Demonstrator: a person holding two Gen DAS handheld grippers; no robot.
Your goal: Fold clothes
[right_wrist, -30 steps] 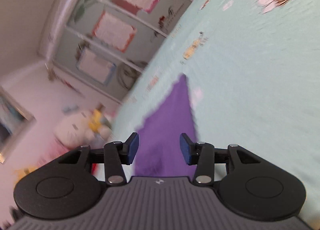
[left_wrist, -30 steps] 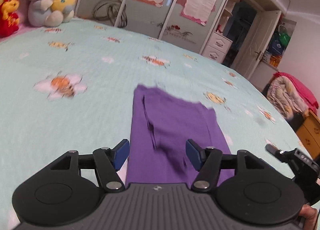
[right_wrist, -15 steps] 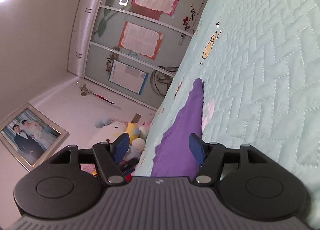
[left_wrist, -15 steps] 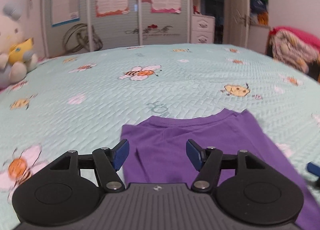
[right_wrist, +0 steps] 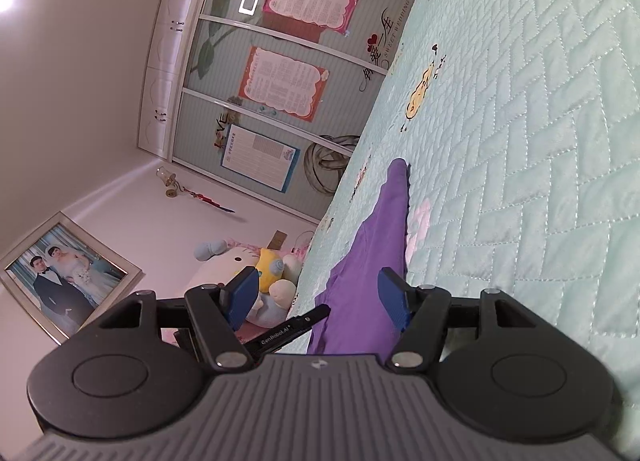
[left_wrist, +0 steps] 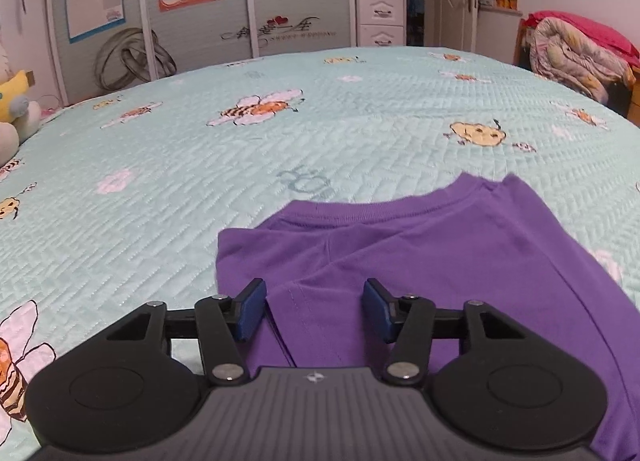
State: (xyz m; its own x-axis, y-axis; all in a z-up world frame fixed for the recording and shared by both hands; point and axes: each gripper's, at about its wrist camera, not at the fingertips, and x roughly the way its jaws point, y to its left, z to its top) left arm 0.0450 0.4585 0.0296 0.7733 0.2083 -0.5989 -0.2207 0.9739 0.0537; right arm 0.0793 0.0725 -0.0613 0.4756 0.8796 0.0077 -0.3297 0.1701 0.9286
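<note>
A purple T-shirt (left_wrist: 420,253) lies partly folded on the mint quilt (left_wrist: 200,181), its collar (left_wrist: 380,209) turned toward the far side. My left gripper (left_wrist: 314,309) hovers low over the shirt's near left part. Its jaws are closing, with a seam fold of the cloth under the gap and neither blue pad pressing on it. In the right wrist view the picture is rolled, and the shirt (right_wrist: 372,253) runs along the bed's edge. My right gripper (right_wrist: 316,299) stands open at bed level, its right pad in front of the purple cloth. A black part of the left gripper (right_wrist: 296,331) shows there.
The bee-print quilt (right_wrist: 540,141) stretches wide around the shirt. A plush cat (right_wrist: 256,273) sits at the bed's head. Beyond the bed stand a wardrobe with posters (left_wrist: 192,21), white drawers (left_wrist: 380,25) and a pile of bedding (left_wrist: 576,53).
My left gripper swung round to the shirt's collar end, sank lower, and its jaws narrowed. My right gripper dropped to bed level and its jaws widened.
</note>
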